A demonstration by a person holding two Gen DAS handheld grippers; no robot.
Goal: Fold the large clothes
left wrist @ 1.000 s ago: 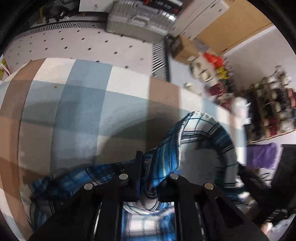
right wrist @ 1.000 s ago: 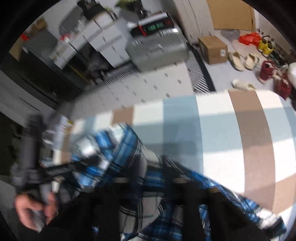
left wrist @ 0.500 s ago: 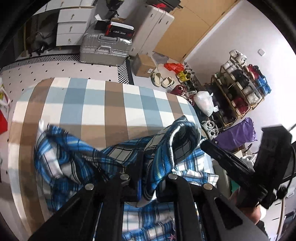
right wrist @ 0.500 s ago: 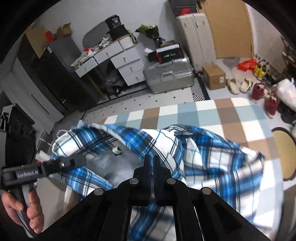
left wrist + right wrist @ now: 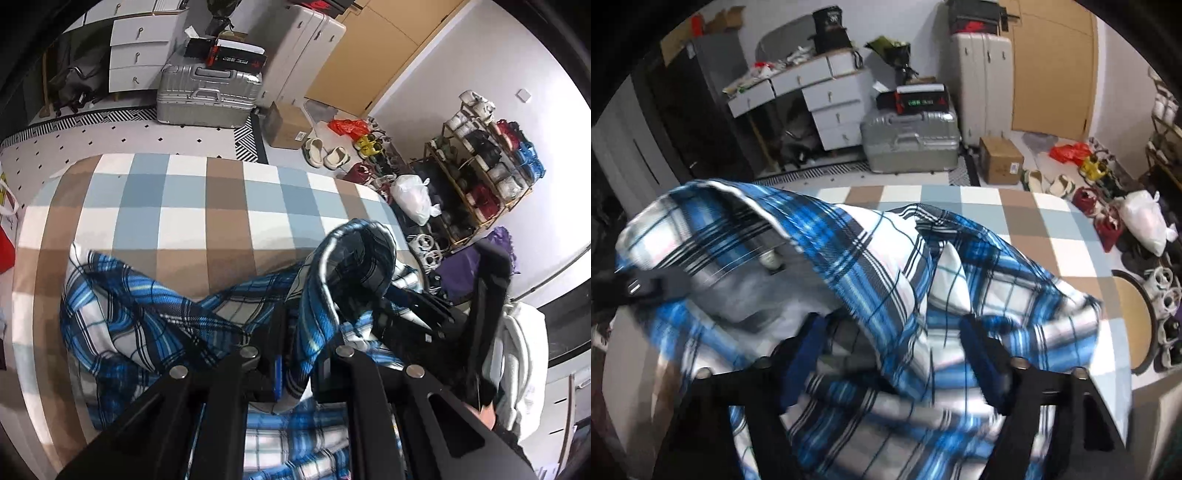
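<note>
A blue, white and black plaid shirt [image 5: 140, 317] lies bunched over the near part of a checked table [image 5: 184, 199]. My left gripper [image 5: 301, 350] is shut on a fold of the shirt and holds it raised, a loop of cloth arching up to the right. In the right wrist view the shirt [image 5: 871, 258] billows over the table [image 5: 1052, 229]. My right gripper [image 5: 894, 332] has its jaws spread wide with the cloth draped loosely between them. The right gripper's black body [image 5: 484, 306] also shows in the left wrist view.
Beyond the table's far edge stand a silver suitcase [image 5: 207, 96], a cardboard box [image 5: 286, 125], slippers and white drawers. A shoe rack [image 5: 487, 158] and a white bag [image 5: 412, 197] are on the right. A round stool [image 5: 1134, 317] stands by the table's right side.
My right gripper was shut on the shirt and now stands wide open, with the cloth loose between its fingers. The left gripper still holds its fold, and the shirt has shifted a little.
</note>
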